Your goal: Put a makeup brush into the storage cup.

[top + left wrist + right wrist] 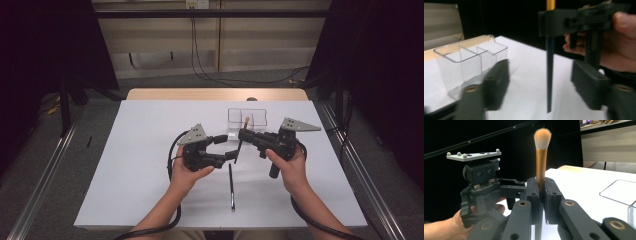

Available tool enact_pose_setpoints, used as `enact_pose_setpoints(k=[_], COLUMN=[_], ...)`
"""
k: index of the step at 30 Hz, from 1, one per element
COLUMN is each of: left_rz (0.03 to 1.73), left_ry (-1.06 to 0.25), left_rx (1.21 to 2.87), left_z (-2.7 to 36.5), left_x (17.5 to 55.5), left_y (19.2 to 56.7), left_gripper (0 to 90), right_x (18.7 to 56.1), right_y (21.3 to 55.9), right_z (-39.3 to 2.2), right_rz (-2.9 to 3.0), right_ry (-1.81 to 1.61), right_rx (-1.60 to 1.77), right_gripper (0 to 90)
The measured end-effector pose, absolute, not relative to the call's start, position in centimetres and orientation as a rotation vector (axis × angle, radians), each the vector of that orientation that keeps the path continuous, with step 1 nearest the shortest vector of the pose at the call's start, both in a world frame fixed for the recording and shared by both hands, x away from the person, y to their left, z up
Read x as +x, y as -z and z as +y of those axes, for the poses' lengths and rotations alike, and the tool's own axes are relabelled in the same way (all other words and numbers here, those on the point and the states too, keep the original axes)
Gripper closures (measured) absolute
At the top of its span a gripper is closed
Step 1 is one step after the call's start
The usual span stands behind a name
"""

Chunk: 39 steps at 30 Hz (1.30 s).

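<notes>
A makeup brush (pixel 542 157) with pale bristles, a gold ferrule and a thin black handle (pixel 549 75) stands upright above the table. My right gripper (pixel 541 187) is shut on it just below the ferrule, bristles up. In the high view that right gripper (pixel 243 134) sits at centre right, with the brush (pixel 239 150) hanging down from it. My left gripper (pixel 226 147) faces it from the left. Its jaws stand open on either side of the lower handle without touching it, as the left gripper (pixel 541 75) view shows.
A clear plastic organiser (pixel 247 116) with several compartments stands just behind the grippers on the white table (pixel 150 130). A second thin black stick (pixel 231 186) lies on the table in front, between the person's forearms.
</notes>
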<state>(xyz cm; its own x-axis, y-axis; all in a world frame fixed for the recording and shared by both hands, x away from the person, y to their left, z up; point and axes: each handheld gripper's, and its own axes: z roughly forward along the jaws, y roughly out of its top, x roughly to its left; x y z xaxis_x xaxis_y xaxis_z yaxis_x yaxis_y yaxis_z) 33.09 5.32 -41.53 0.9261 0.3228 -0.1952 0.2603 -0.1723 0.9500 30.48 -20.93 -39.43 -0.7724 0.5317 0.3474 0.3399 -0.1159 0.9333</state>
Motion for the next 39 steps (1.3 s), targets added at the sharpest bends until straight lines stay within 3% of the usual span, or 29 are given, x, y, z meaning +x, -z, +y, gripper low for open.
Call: enact_pose_setpoints(k=[18,39], left_rz=[0.475,0.438], left_ry=[-0.064,-0.176], left_rx=[1.708,1.743], left_z=[6.2,9.4], left_x=[33.6,33.8], left_y=[41.1,40.5], left_gripper=[0.0,0.0], right_x=[30.5,30.4], right_y=[39.2,39.0], right_z=[-20.6,-21.2], right_rz=[2.017,2.026], right_ry=[-1.987,-1.97], right_rx=[0.955,0.932], right_gripper=[83.9,84.0])
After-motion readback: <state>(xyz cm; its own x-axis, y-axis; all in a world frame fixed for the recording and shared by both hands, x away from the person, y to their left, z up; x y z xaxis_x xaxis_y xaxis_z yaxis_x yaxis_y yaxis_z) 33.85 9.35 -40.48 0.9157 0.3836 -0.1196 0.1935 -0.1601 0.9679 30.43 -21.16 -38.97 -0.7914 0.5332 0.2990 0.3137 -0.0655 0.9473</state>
